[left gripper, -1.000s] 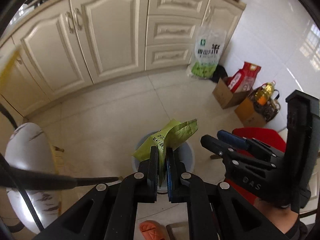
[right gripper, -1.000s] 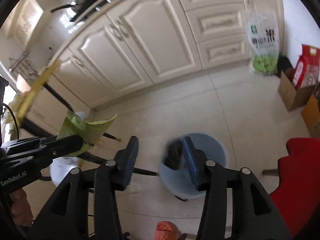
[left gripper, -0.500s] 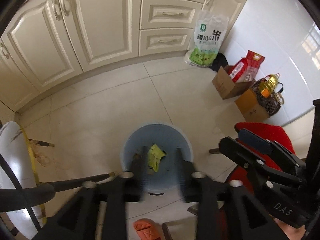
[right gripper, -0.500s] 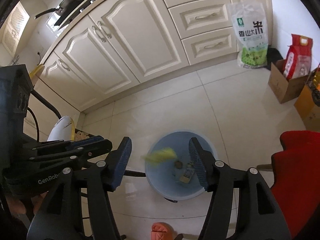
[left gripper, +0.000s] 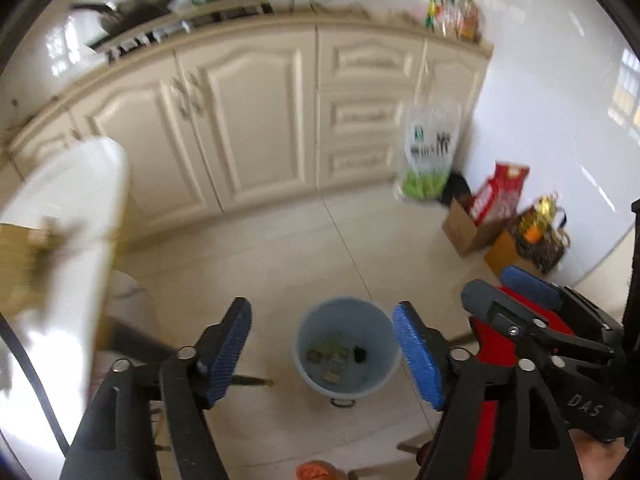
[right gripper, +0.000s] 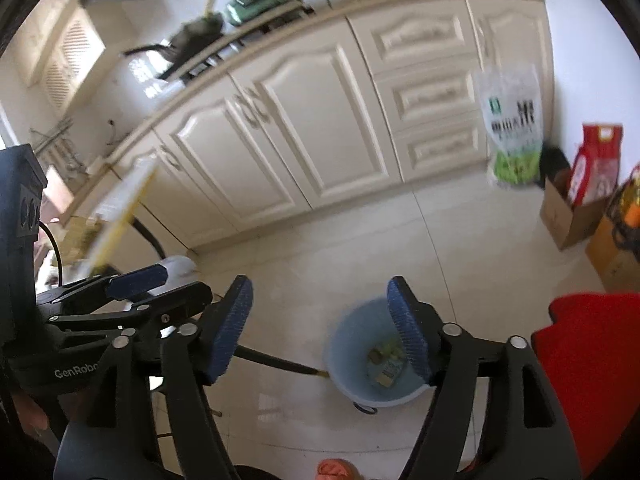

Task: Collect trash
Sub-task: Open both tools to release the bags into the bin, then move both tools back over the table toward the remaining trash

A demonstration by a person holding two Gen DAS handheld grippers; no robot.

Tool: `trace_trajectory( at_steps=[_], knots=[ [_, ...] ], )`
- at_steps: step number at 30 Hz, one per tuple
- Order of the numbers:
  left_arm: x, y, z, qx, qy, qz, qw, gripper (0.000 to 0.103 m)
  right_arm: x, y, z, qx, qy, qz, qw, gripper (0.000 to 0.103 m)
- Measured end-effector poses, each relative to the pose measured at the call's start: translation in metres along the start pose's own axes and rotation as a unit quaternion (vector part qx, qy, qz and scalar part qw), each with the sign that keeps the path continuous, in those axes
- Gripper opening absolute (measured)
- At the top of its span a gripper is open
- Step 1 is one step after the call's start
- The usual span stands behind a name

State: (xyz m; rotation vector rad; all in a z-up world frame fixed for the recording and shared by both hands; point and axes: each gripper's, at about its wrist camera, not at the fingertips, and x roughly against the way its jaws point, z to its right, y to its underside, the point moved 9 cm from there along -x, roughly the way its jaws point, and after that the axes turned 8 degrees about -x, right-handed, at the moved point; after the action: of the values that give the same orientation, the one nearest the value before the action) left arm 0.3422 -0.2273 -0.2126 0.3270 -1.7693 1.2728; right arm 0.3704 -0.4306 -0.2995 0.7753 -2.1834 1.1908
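Left gripper: black plastic arms, ribbed blue pads, jaws wide and holding nothing, having just been opening. Right gripper: same build, jaws likewise wide and empty after opening.

Below both stands a round pale-blue plastic bin on glossy cream floor tiles. The trash, crumpled green and yellow wrappers plus a dark scrap, lies at the bin's bottom.

A red seat is just right of the bin. Farther back: cardboard boxes, a clear rice bag, then cream panelled cabinets under a cluttered counter.
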Motion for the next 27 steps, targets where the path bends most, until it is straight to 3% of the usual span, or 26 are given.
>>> trace_trajectory(
  at_steps=[4, 7, 10, 12, 15, 21, 27],
  knots=[
    [0.072, 0.016, -0.018, 0.011, -0.038, 0.049, 0.9980, 0.085, 0.047, -0.010, -0.051, 0.034, -0.017, 0.041, 0.998, 0.074],
    [0.129, 0.038, -0.036, 0.025, -0.069, 0.081, 0.9940, 0.090, 0.076, -0.012, -0.092, 0.058, -0.033, 0.064, 0.996, 0.089],
    [0.181, 0.062, -0.045, 0.039, -0.095, 0.112, 0.9884, 0.096, 0.097, -0.010, -0.131, 0.084, -0.050, 0.080, 0.992, 0.089],
    [0.218, 0.083, -0.055, 0.047, -0.120, 0.133, 0.9828, 0.096, 0.110, -0.007, -0.164, 0.103, -0.064, 0.091, 0.988, 0.090],
    [0.269, 0.119, -0.068, 0.063, -0.147, 0.158, 0.9743, 0.100, 0.124, 0.000, -0.199, 0.126, -0.074, 0.102, 0.984, 0.099],
    [0.350, 0.193, -0.085, 0.099, -0.200, 0.195, 0.9551, 0.102, 0.142, 0.022, -0.272, 0.175, -0.105, 0.115, 0.972, 0.099],
    [0.398, 0.263, -0.093, 0.146, -0.241, 0.206, 0.9372, 0.102, 0.141, 0.042, -0.327, 0.217, -0.118, 0.119, 0.961, 0.102]
  ],
)
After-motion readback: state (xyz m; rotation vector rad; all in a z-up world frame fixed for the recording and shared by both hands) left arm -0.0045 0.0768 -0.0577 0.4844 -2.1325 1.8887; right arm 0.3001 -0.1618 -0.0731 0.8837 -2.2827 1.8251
